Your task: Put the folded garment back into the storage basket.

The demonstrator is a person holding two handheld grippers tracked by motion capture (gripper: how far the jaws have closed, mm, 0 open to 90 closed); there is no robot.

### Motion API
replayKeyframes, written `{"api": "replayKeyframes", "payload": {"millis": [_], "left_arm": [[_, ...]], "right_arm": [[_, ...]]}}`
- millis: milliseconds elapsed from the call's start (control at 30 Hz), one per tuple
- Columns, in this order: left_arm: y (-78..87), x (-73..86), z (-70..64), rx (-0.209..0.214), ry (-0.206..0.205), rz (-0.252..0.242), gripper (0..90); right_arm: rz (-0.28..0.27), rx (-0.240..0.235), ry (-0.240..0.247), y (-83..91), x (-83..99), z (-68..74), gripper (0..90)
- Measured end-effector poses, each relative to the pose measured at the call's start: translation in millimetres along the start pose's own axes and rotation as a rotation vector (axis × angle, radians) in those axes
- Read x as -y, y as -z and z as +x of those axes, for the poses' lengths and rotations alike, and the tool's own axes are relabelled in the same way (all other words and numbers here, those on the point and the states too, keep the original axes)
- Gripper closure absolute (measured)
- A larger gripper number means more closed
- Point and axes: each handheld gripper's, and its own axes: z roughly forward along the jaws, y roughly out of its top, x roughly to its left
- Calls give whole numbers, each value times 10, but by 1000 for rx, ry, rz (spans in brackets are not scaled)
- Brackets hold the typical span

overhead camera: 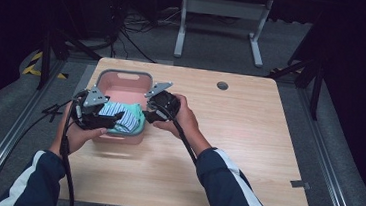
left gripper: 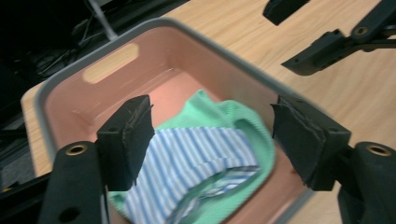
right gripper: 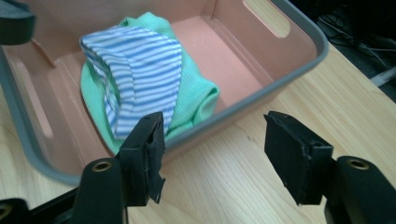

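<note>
High view: both hands are hovering at the pink bin, left gripper at nine o'clock, right gripper at three, jaws spread, holding nothing. The folded clothes are lying inside. Placing looks finished; next, backing away cleanly.

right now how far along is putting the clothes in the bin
Looks done: the striped cloth and green cloth lie bundled inside the pink bin. In hand: nothing; the left gripper and right gripper are open beside it. Left: probably just pulling away.
</note>
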Motion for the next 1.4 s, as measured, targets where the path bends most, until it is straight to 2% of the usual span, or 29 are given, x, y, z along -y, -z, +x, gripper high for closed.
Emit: {"api": "replayKeyframes", "payload": {"millis": [33,167,200,233,333,567,700,933,1000,1033,1100,1133,1200,1400], "left_arm": [[16,-27,-76,0,-21,-2,272],[41,-54,-184,28,-41,-7,247],[45,-56,-211,33,-41,-9,244],[50,-59,-252,37,-53,-7,244],[54,-48,-370,62,-83,6,255],[39,-17,-513,88,-125,13,247],[22,-4,-578,100,-132,12,244],[-42,7,-721,122,-182,35,229],[-44,12,-745,116,-187,29,240],[-39,14,-768,113,-196,21,266],[-42,25,-804,121,-195,12,269],[-44,37,-837,120,-199,9,267],[-62,63,-899,145,-203,7,261],[-161,141,-1046,180,-237,43,239]], "right_arm": [[6,11,10,37,22,-4,369],[3,29,15,141,79,-29,363],[1,39,15,220,124,-46,357],[1,39,15,220,124,-46,357],[-3,49,25,378,238,-93,347],[0,72,25,609,440,-169,338],[12,83,30,741,593,-209,331],[42,129,12,898,878,-265,331],[47,132,10,919,916,-269,330],[56,136,11,969,996,-272,329],[55,136,13,985,1024,-271,330],[51,139,14,1020,1115,-263,329],[55,136,14,1030,1154,-260,327],[58,135,10,1119,1408,-232,318]]}}
